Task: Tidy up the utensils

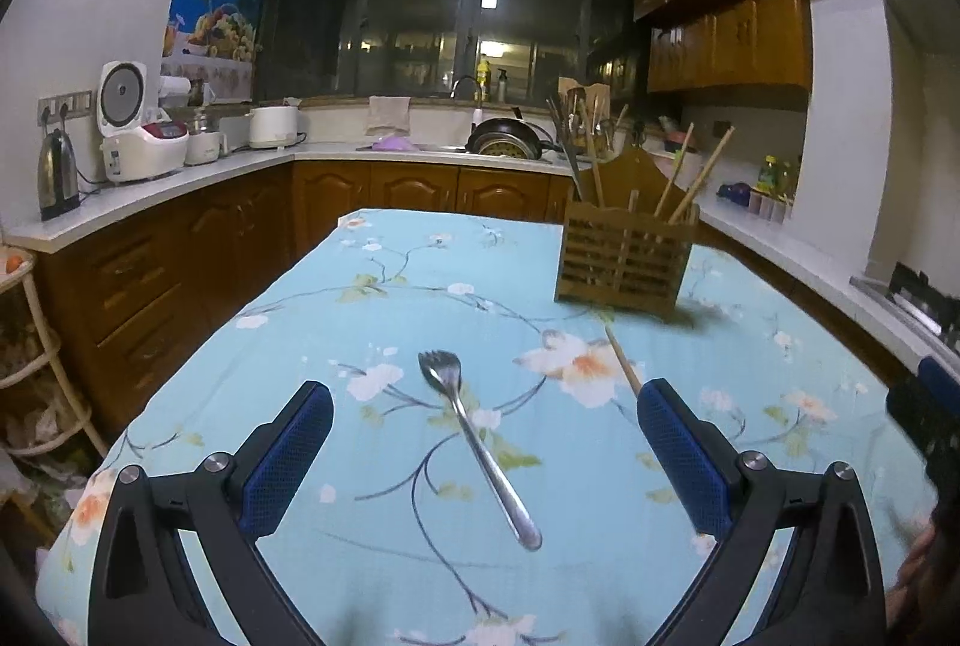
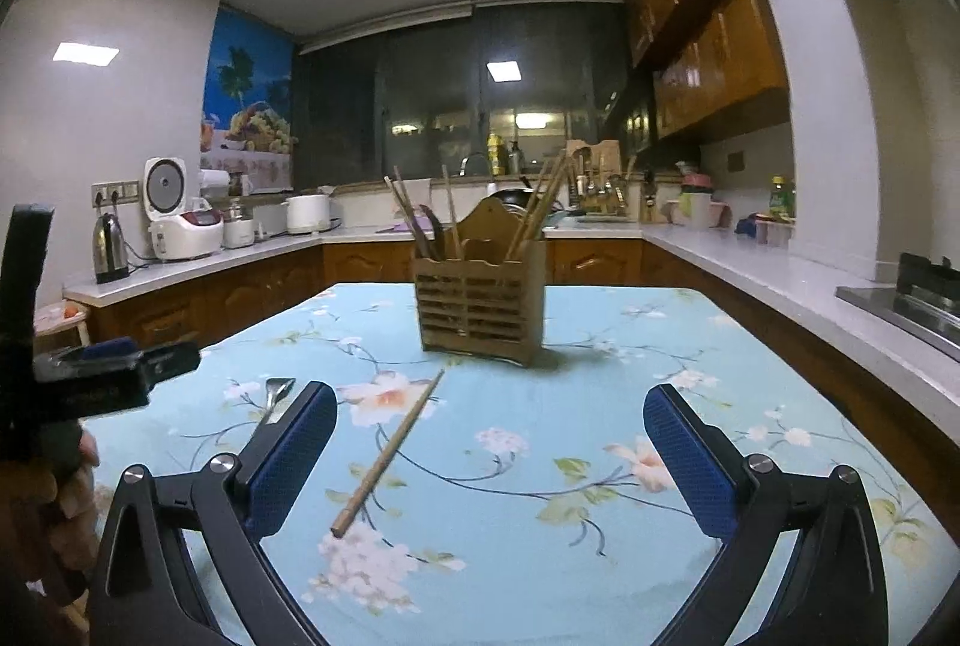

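A metal spork (image 1: 474,442) lies on the flowered blue tablecloth (image 1: 384,286), between the wide-open fingers of my left gripper (image 1: 483,406), untouched. One wooden chopstick (image 2: 390,451) lies slanted between the open fingers of my right gripper (image 2: 489,409), also untouched; its tip shows beside the right finger in the left wrist view as chopstick (image 1: 624,361). A slatted wooden utensil holder (image 2: 480,310) with several chopsticks stands further back on the table; holder (image 1: 624,259) sits right of centre in the left view. The spork's head (image 2: 277,389) peeks past my right gripper's left finger.
The left gripper's body and the hand holding it (image 2: 72,394) fill the left edge of the right wrist view. Kitchen counters (image 1: 180,178) with a rice cooker, kettle and sink surround the table. A stove (image 2: 912,298) sits at the right. A rack (image 1: 30,346) stands at the left.
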